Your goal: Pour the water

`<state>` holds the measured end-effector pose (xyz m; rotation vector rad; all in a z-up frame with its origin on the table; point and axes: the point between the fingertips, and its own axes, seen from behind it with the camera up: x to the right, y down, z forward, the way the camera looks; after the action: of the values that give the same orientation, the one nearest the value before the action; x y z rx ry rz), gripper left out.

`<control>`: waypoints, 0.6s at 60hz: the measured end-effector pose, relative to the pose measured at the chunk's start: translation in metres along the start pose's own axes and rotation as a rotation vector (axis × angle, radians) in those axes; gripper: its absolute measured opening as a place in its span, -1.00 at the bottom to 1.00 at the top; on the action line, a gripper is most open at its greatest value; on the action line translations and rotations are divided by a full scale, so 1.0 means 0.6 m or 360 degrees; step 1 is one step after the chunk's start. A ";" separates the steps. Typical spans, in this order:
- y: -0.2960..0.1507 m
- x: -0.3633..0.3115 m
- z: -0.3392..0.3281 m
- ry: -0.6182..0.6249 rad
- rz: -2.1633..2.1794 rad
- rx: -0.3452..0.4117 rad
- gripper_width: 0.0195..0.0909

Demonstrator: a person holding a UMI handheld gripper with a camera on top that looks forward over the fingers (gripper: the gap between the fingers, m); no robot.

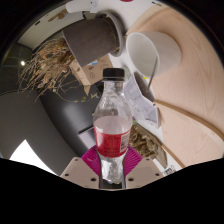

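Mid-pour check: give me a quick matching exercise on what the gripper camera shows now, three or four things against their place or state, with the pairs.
Things:
1. bottle
2. dark cup
3. white cup
4. dry grass

Places or states:
A. lies beside the dark cup, on the side away from the white cup
B. upright between the fingers of the gripper, red label, clear cap
C. beyond the bottle, pale, mouth turned toward the camera
D. beyond the bottle, grey-brown, next to the dry grass

Pairs: 1-B, 2-D, 3-C, 4-A
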<state>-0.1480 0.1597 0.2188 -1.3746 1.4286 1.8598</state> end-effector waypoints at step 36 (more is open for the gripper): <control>-0.040 -0.062 -0.025 0.0095 -0.0912 0.0020 -0.84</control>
<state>-0.1066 0.1639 0.2399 -1.6292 0.9283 1.4421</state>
